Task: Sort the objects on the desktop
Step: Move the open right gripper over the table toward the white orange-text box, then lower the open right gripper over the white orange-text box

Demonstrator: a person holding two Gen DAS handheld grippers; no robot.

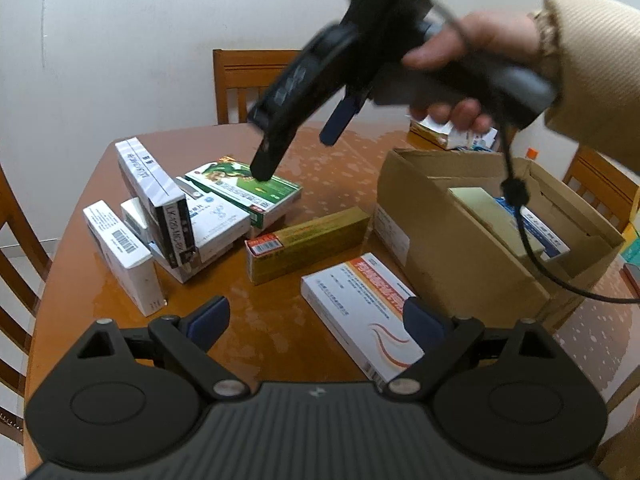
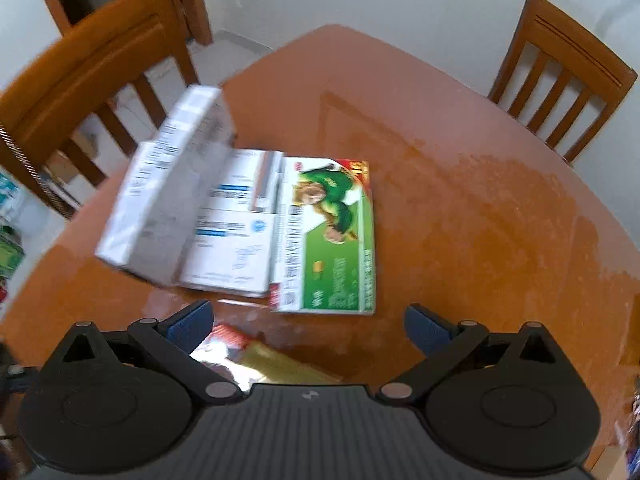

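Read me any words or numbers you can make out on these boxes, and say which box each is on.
Black-and-white box: roughly "LY-XQ-MG-BX", uncertain.
Green box: Chinese print, too blurred to read.
Gold box: print too small.
Orange-striped white box: print too small.
Barcoded white box: digits unreadable.

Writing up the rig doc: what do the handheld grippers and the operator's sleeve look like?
Both the left gripper and right gripper have matte black bodies with ribbed tops, round side housings, silver pivot pins and dark blue finger pads. A black cable hangs from the right one's grey handle. The sleeve is beige ribbed knit.
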